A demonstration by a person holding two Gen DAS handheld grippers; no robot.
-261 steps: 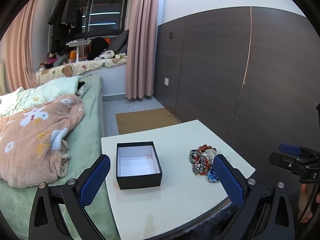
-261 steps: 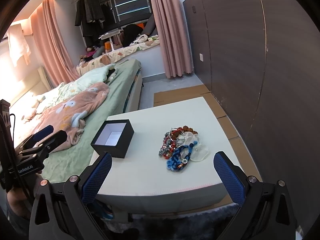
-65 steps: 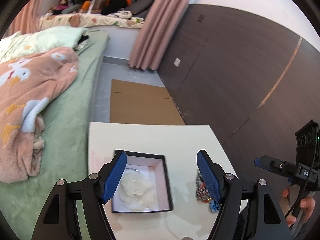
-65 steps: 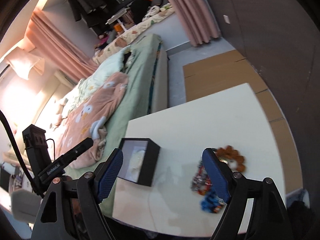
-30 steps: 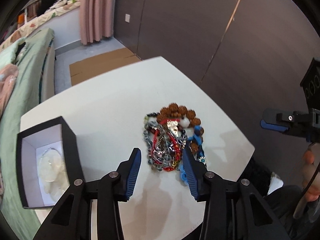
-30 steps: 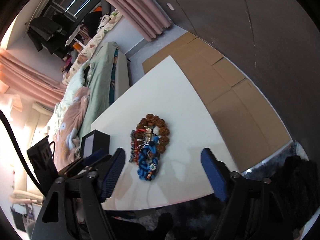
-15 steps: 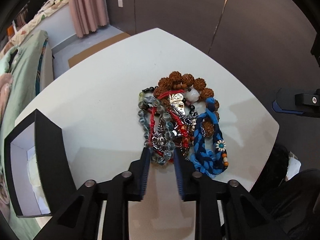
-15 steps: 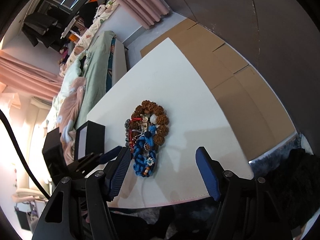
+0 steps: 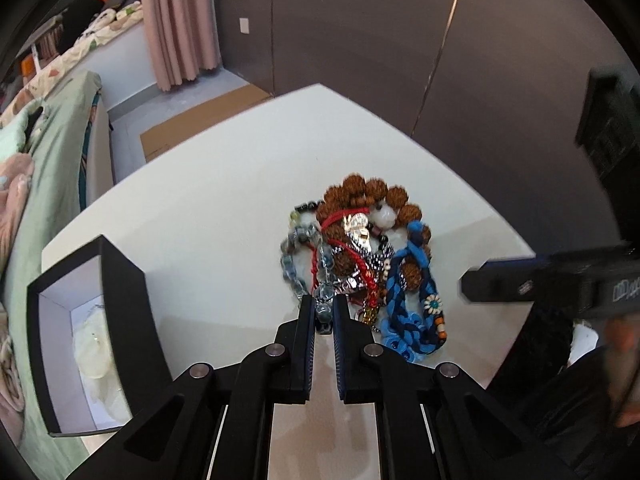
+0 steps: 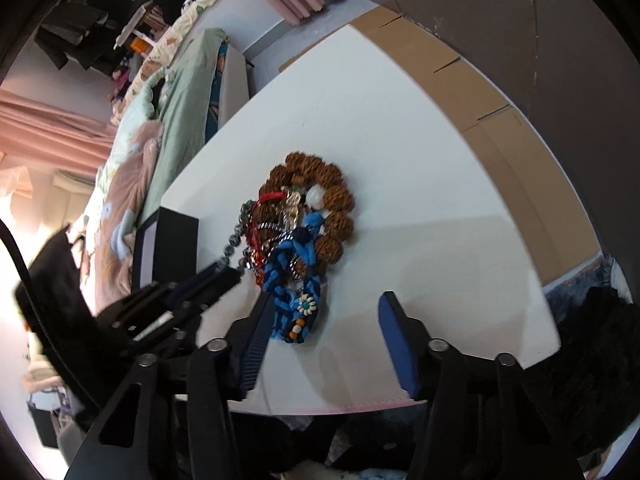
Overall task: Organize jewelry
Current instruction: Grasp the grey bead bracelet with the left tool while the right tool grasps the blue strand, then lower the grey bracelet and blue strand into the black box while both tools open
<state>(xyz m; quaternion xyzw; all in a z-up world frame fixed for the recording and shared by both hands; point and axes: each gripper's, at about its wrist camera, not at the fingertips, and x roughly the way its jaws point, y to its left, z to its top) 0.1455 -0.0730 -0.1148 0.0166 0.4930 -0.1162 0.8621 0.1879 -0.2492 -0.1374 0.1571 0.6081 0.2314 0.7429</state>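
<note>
A tangled pile of jewelry (image 9: 360, 248) lies on the white table (image 9: 224, 208): a brown bead bracelet (image 9: 372, 196), red cords, a grey glass-bead bracelet (image 9: 316, 276) and a blue braided bracelet (image 9: 416, 312). My left gripper (image 9: 323, 312) is shut on the near end of the grey glass-bead bracelet. A black box (image 9: 96, 336) with a white lining stands at the left and holds a pale translucent piece. My right gripper (image 10: 324, 316) is open just short of the blue braided bracelet (image 10: 294, 284); the pile (image 10: 300, 216) lies beyond it.
A bed with a green sheet (image 9: 44, 148) and a pink blanket runs along the table's left side. A dark panelled wall (image 9: 400, 40) stands behind the table. Flat cardboard (image 10: 472, 72) lies on the floor beyond the far edge. The right gripper's body (image 9: 560, 280) shows at the right.
My left gripper has moved in on the pile and closed from a narrow gap onto the grey glass-bead bracelet. My right gripper has come closer to the blue braided bracelet.
</note>
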